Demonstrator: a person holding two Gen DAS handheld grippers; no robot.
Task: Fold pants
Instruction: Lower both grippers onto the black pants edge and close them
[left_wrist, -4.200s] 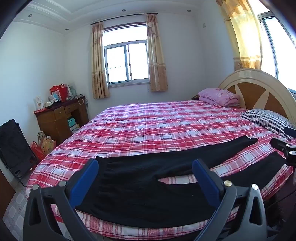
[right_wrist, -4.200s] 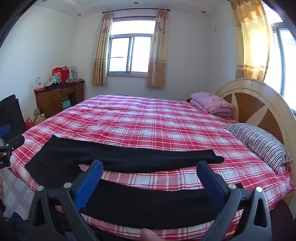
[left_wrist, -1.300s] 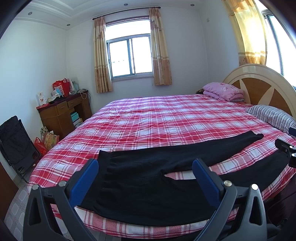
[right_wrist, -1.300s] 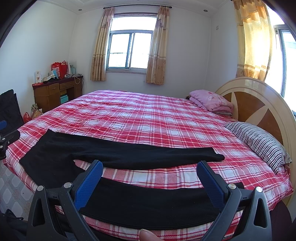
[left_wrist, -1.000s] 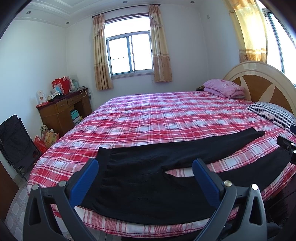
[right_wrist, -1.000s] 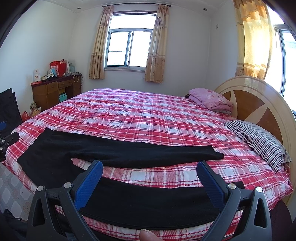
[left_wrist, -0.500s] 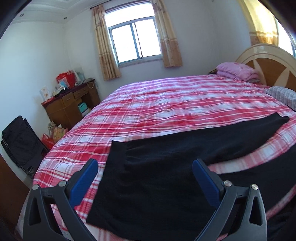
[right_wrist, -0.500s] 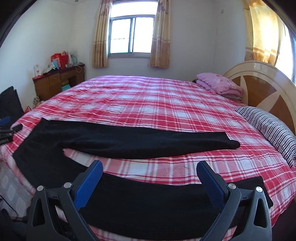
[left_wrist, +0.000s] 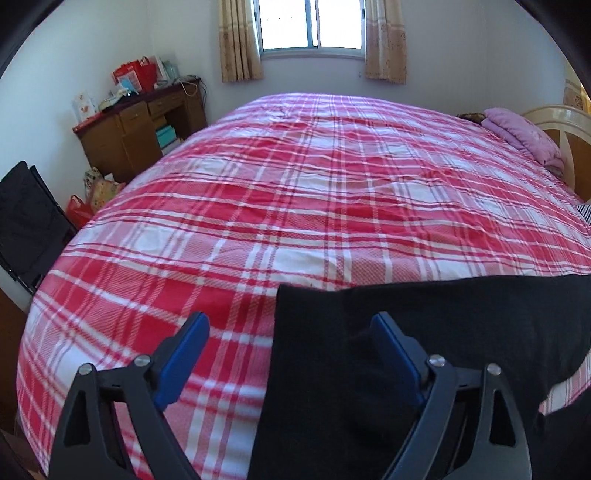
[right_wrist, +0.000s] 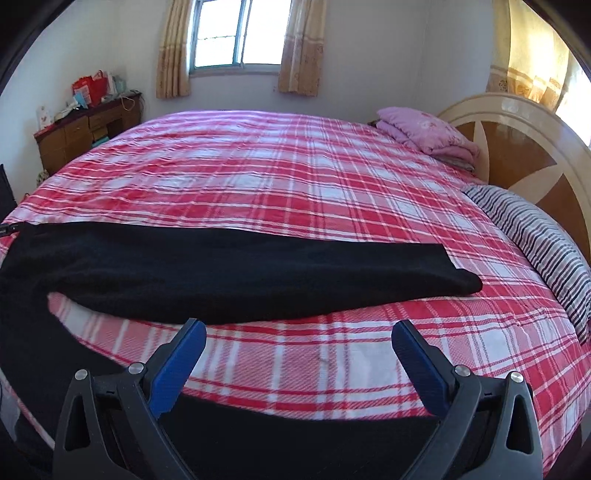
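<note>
Black pants (right_wrist: 229, 273) lie flat along the near edge of a red plaid bed (right_wrist: 295, 177), waist to the left, legs spread apart. The far leg ends at a cuff (right_wrist: 454, 273); the near leg (right_wrist: 295, 435) runs under my right gripper. My left gripper (left_wrist: 291, 328) is open, low over the waistband edge (left_wrist: 280, 332), which lies between its fingers. My right gripper (right_wrist: 299, 334) is open, over the bare strip of bed between the two legs.
A wooden desk (left_wrist: 140, 129) with bags stands at the left wall. A black folded chair (left_wrist: 26, 221) leans near the bed's left corner. A pink folded blanket (right_wrist: 428, 133), a striped pillow (right_wrist: 535, 236) and the headboard (right_wrist: 517, 136) are at the right.
Both grippers have come down and forward toward the pants. The left one now sits close over the waistband; the right one is lower over the gap between the legs. Both stay open.
</note>
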